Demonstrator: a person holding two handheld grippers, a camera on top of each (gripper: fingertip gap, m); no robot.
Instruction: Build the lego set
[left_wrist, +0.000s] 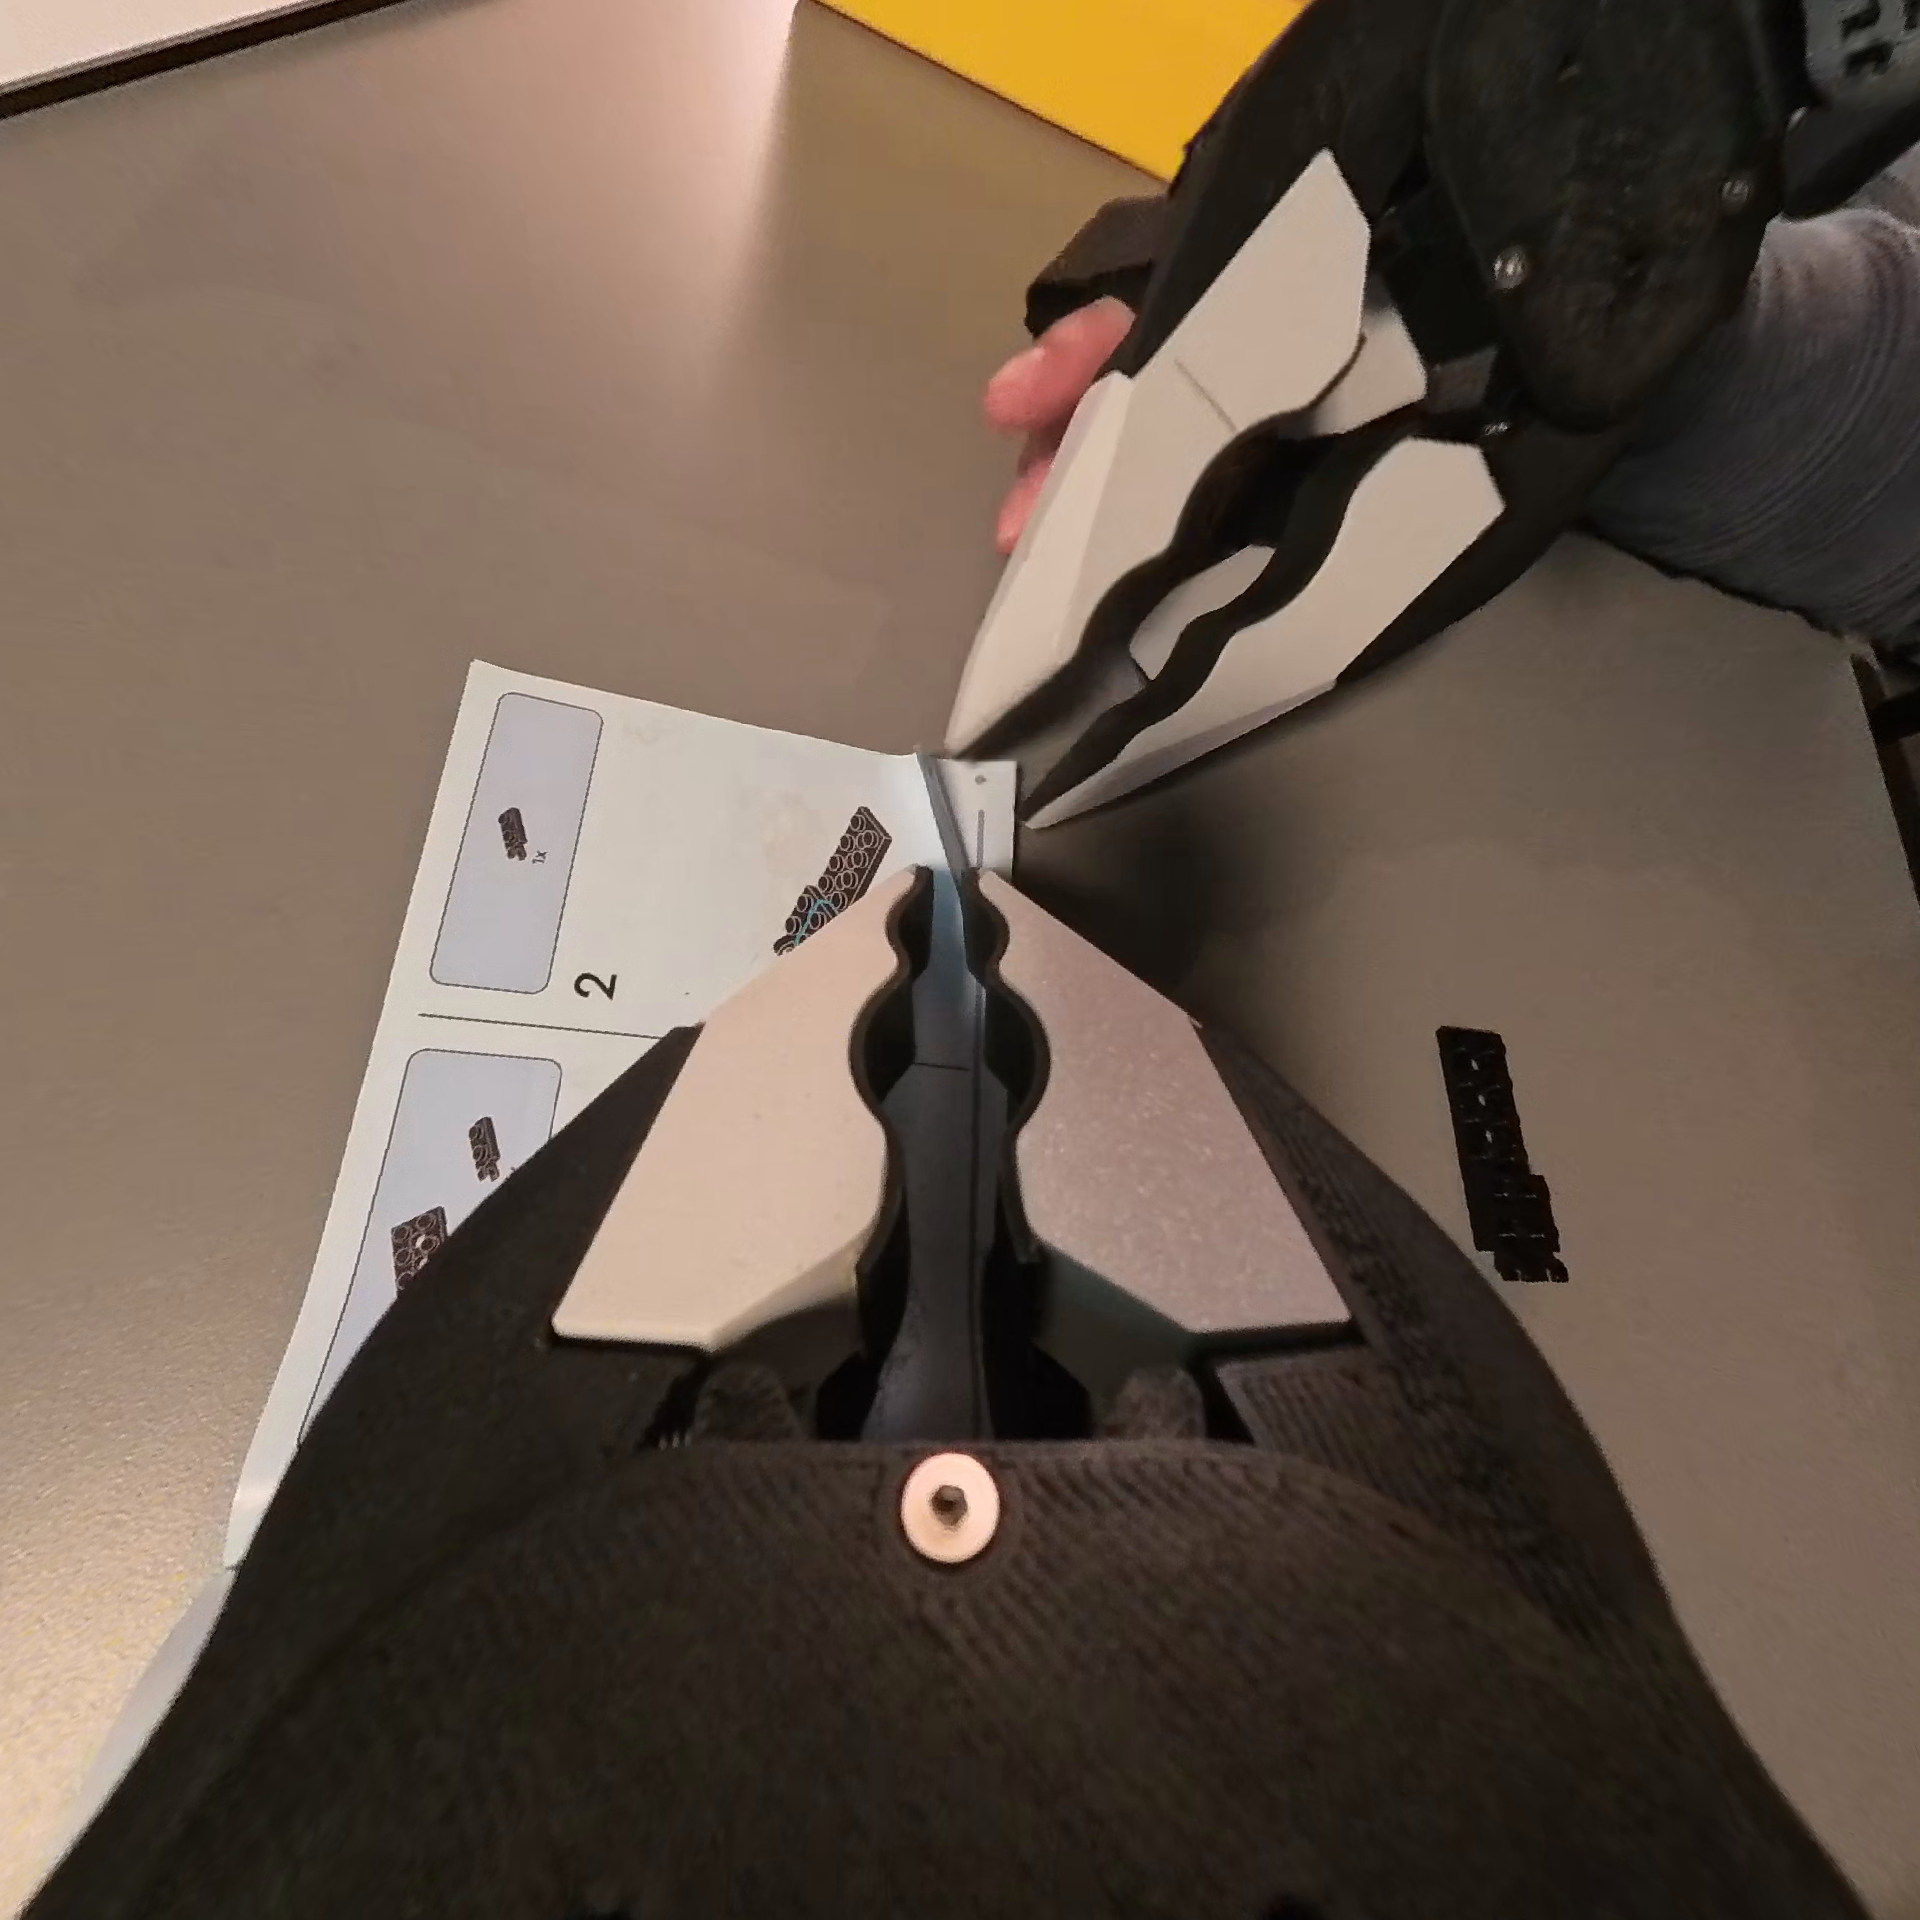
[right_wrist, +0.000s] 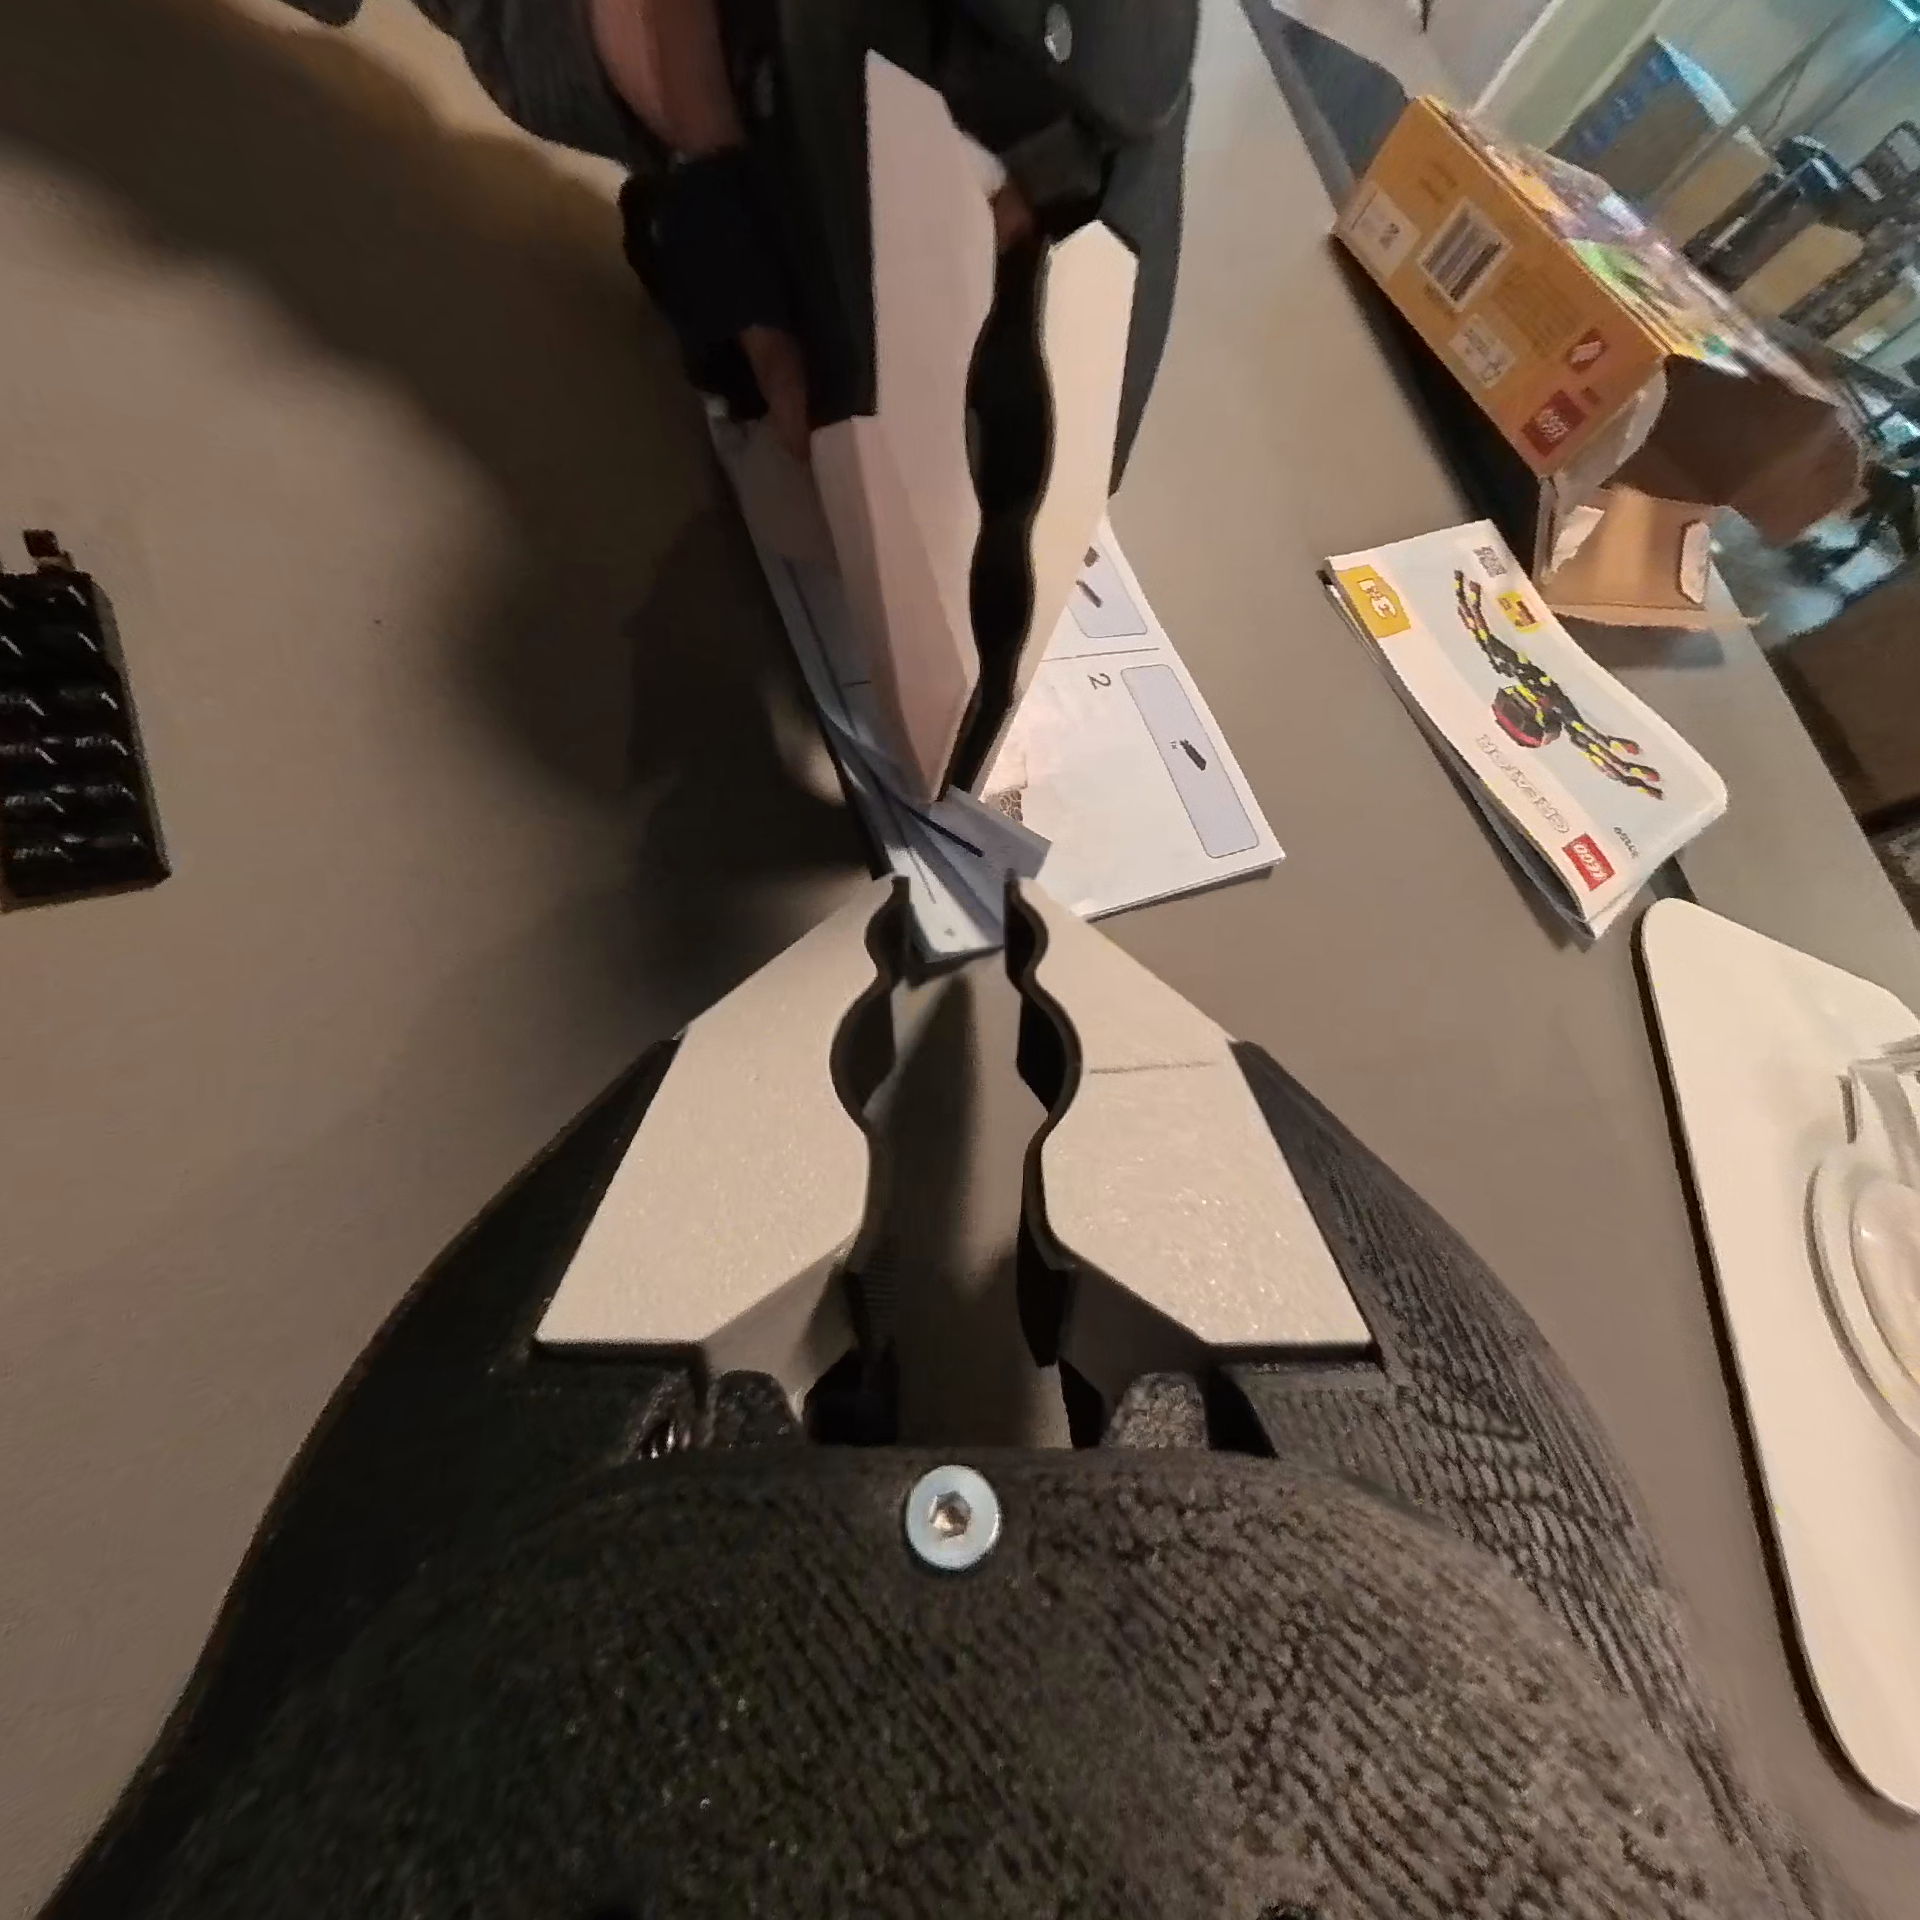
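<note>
A: Where do we see the instruction booklet (left_wrist: 582, 894)?

B: It lies open on the smooth grey table (left_wrist: 416, 416), its long axis running from 7 to 1 o'clock in the left wrist view. Our left gripper (left_wrist: 943, 881) has its jaws closed on the raised paper pages at the far corner.

A: And the right gripper (right_wrist: 951, 902)?

B: Its jaws stand a little apart around the fanned page corners (right_wrist: 966, 852); we cannot tell if they pinch.

A: The bricks?

B: A studded black lego plate (left_wrist: 1496, 1148) lies flat at 3 o'clock, long and narrow. A second glossy booklet (right_wrist: 1517, 727) and a yellow cardboard box (right_wrist: 1496, 260) rest at 2 o'clock in the right view.
</note>
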